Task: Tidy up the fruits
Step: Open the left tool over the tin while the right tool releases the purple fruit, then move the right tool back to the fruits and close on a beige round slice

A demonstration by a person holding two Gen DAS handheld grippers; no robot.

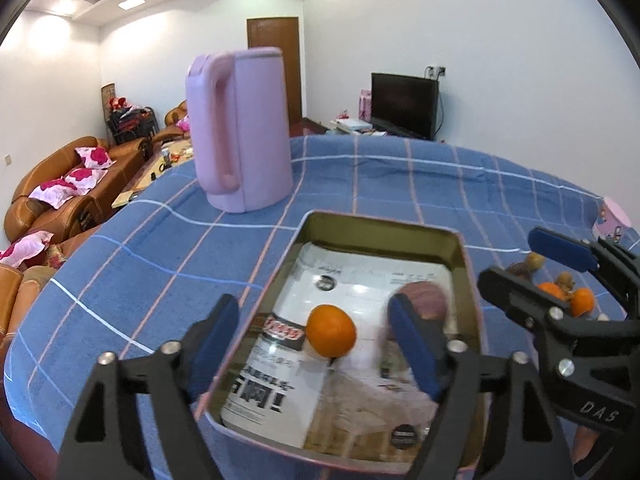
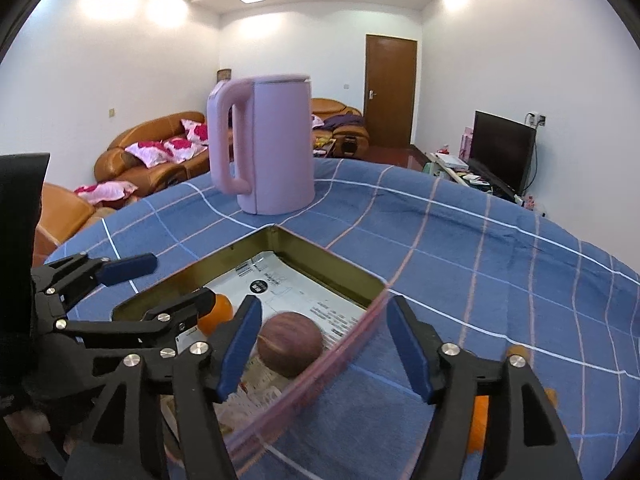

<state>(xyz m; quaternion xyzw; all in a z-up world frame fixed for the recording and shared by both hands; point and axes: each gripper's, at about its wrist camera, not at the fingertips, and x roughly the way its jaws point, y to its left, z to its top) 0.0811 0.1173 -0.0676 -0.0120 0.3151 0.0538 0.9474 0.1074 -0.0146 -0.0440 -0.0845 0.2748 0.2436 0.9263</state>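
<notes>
A metal tin tray (image 1: 468, 280) lined with printed paper sits on the blue checked tablecloth. In it lie an orange (image 1: 331, 336) and a purple-brown round fruit (image 1: 428, 298); both also show in the right wrist view, the orange (image 2: 218, 314) and the purple fruit (image 2: 290, 344). My left gripper (image 1: 320, 344) is open above the tray, empty, its fingers either side of the orange. My right gripper (image 2: 324, 348) is open and empty over the tray's right rim (image 2: 320, 368). Several more oranges (image 1: 582, 300) and small brown fruits (image 1: 534, 262) lie on the cloth right of the tray.
A pink electric kettle (image 1: 240, 128) stands on the table beyond the tray, also in the right wrist view (image 2: 272, 144). A pink box (image 1: 612, 220) sits at the table's right edge. Sofas, a TV and a door are behind the table.
</notes>
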